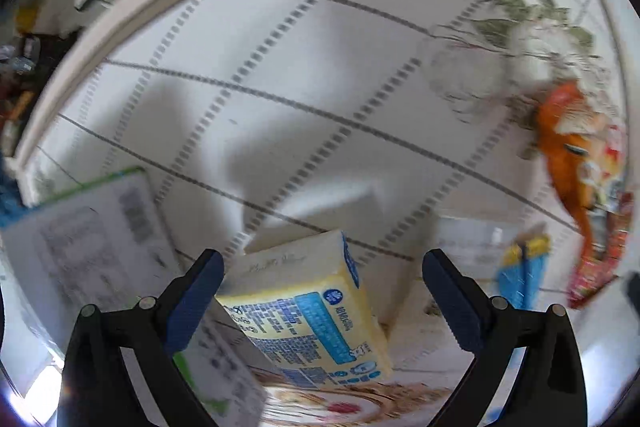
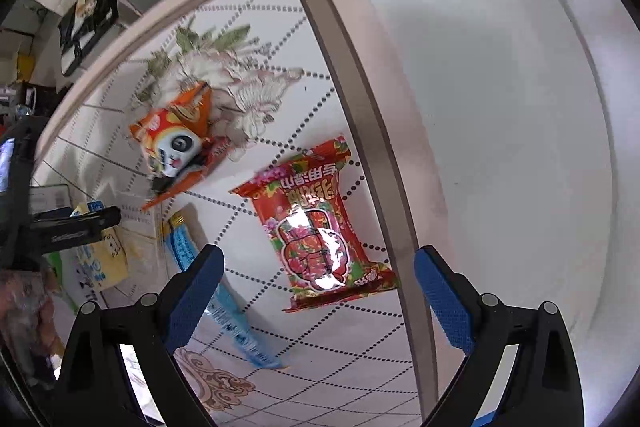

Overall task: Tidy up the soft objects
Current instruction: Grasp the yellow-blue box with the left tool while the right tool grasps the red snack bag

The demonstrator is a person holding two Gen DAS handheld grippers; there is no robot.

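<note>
A yellow and blue soft pack (image 1: 316, 311) lies tilted on a white box, between the fingers of my left gripper (image 1: 322, 311), which is open just above it. My right gripper (image 2: 318, 301) is open and empty above a red snack bag (image 2: 318, 223) lying flat on the table. An orange snack bag with a panda face (image 2: 180, 143) lies further off; it also shows in the left wrist view (image 1: 568, 143). A long blue packet (image 2: 216, 291) lies by the right gripper's left finger. The left gripper shows at the right wrist view's left edge (image 2: 60, 227).
The table (image 2: 280, 39) has a white cloth with dotted lines and a flower print, and a beige rim (image 2: 372, 131). A white box with printed text (image 1: 92, 239) lies left of the left gripper. A white floor lies beyond the table's right rim.
</note>
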